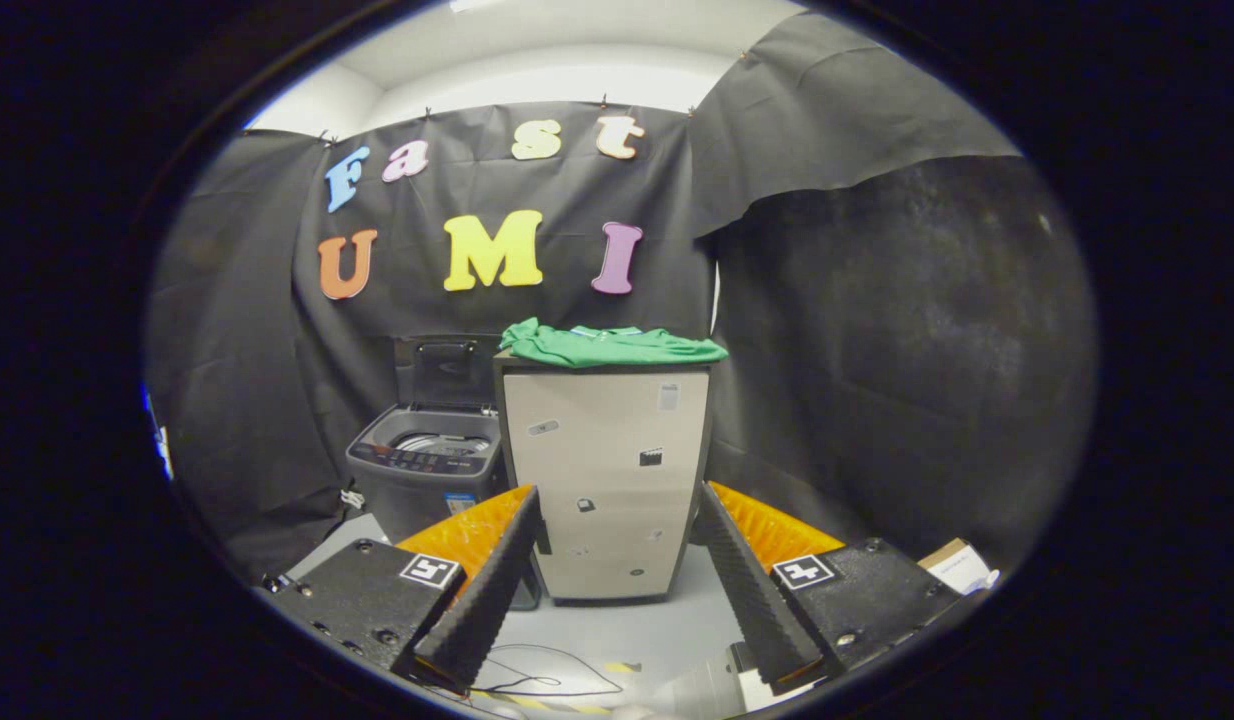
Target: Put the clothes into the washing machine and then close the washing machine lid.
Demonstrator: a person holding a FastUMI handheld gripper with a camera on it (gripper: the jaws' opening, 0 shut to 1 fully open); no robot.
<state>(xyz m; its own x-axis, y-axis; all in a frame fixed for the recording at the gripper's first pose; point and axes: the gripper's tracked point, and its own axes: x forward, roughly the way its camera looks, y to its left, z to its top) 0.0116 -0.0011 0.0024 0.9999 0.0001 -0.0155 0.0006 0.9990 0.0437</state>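
Observation:
A folded green garment (pixel 609 345) lies on top of a tall beige cabinet (pixel 607 470), well beyond my fingers. To the cabinet's left stands a small grey top-loading washing machine (pixel 427 460) with its lid (pixel 445 372) raised upright and the drum showing. My gripper (pixel 617 510) is open, with nothing between its fingers. Its two black ridged fingers (pixel 487 590) with orange backs frame the lower part of the cabinet and stay far short of it.
Black cloth walls close the booth behind and to both sides. A thin cable (pixel 552 680) lies on the pale floor just ahead of the fingers. A small cardboard box (pixel 957 565) sits on the floor to the right of the right finger.

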